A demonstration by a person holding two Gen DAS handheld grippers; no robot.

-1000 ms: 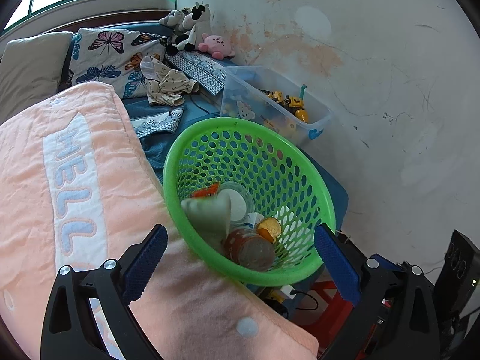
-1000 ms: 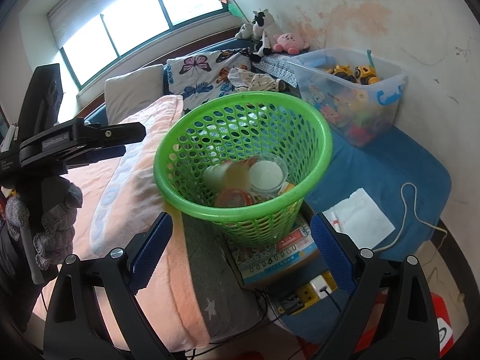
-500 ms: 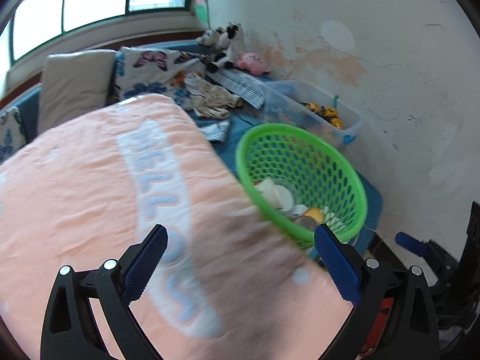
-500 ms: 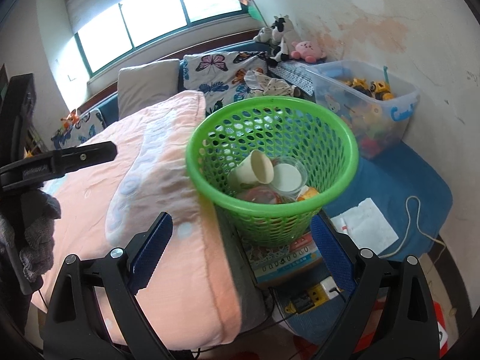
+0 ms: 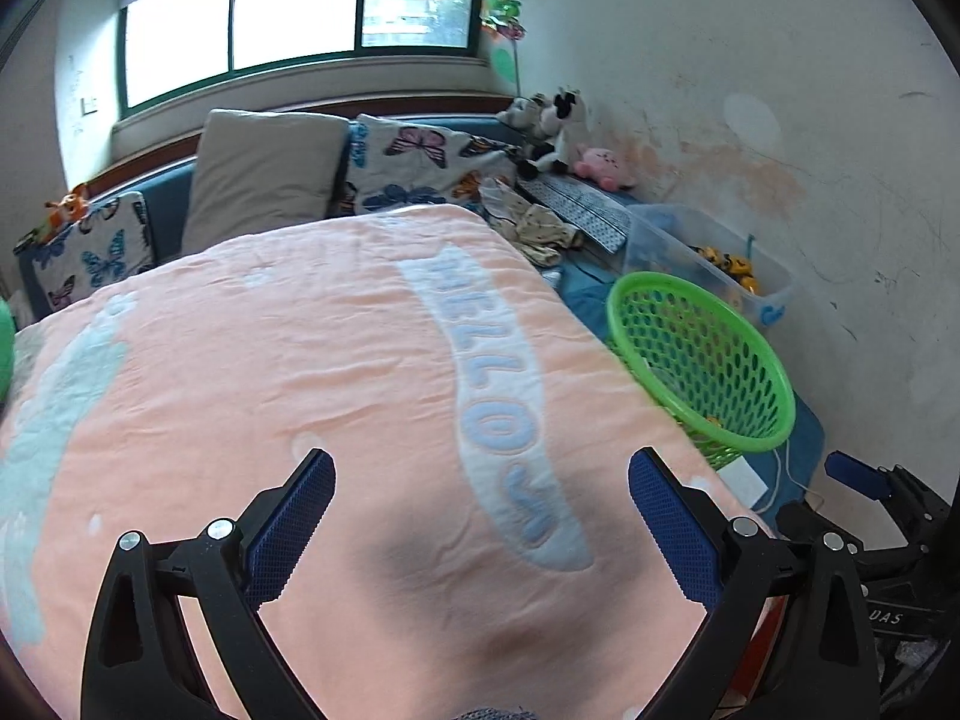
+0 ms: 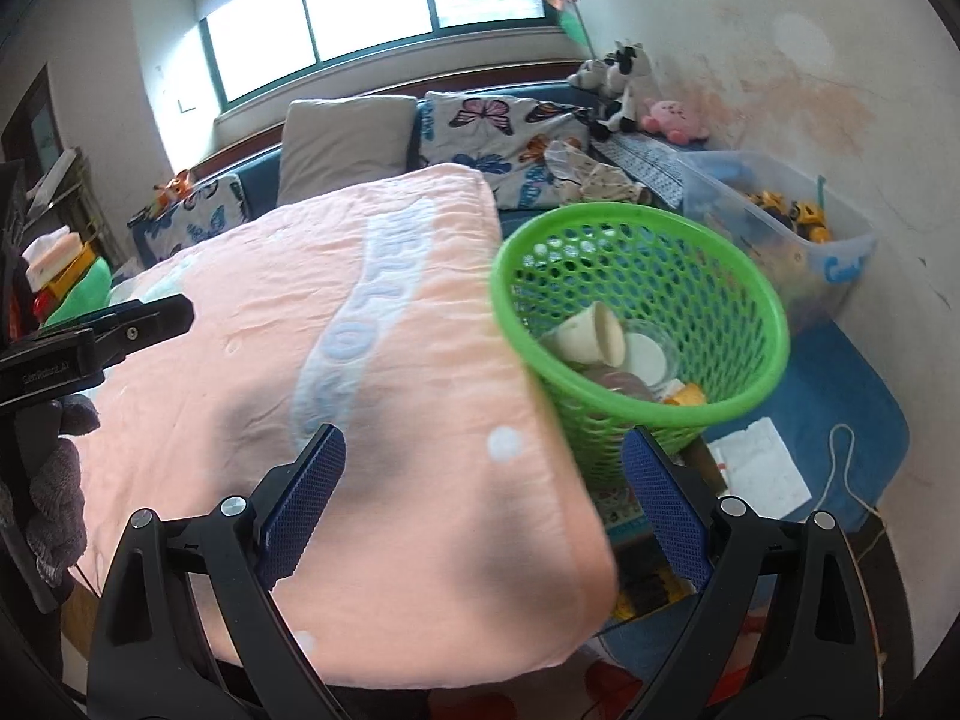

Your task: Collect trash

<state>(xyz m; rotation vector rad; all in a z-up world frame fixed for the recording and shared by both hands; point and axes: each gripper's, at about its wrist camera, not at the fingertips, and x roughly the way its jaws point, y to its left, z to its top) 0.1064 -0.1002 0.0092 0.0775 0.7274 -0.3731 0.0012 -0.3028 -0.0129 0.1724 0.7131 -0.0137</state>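
Observation:
A green perforated basket [image 6: 690,252] stands beside the bed's right edge and holds trash: a paper cup [image 6: 591,333], a white lid [image 6: 645,357], a jar and an orange piece [image 6: 687,396]. In the left wrist view the same basket [image 5: 747,360] sits far right, its contents mostly hidden. My left gripper [image 5: 480,516] hovers open over the peach blanket [image 5: 300,390], holding nothing. My right gripper [image 6: 483,489] is open above the blanket's corner [image 6: 420,480], just left of the basket, also with nothing in it.
A clear toy bin [image 6: 798,240] stands against the stained wall behind the basket. White paper [image 6: 759,471] and a cord [image 6: 846,468] lie on the blue mat [image 6: 840,384]. Pillows [image 5: 264,174], clothes and plush toys [image 5: 561,132] crowd the headboard. Books lie under the basket.
Both grippers have pulled back and swung left, away from the basket and over the blanket. The basket has slid to the right in both views. Both stay open.

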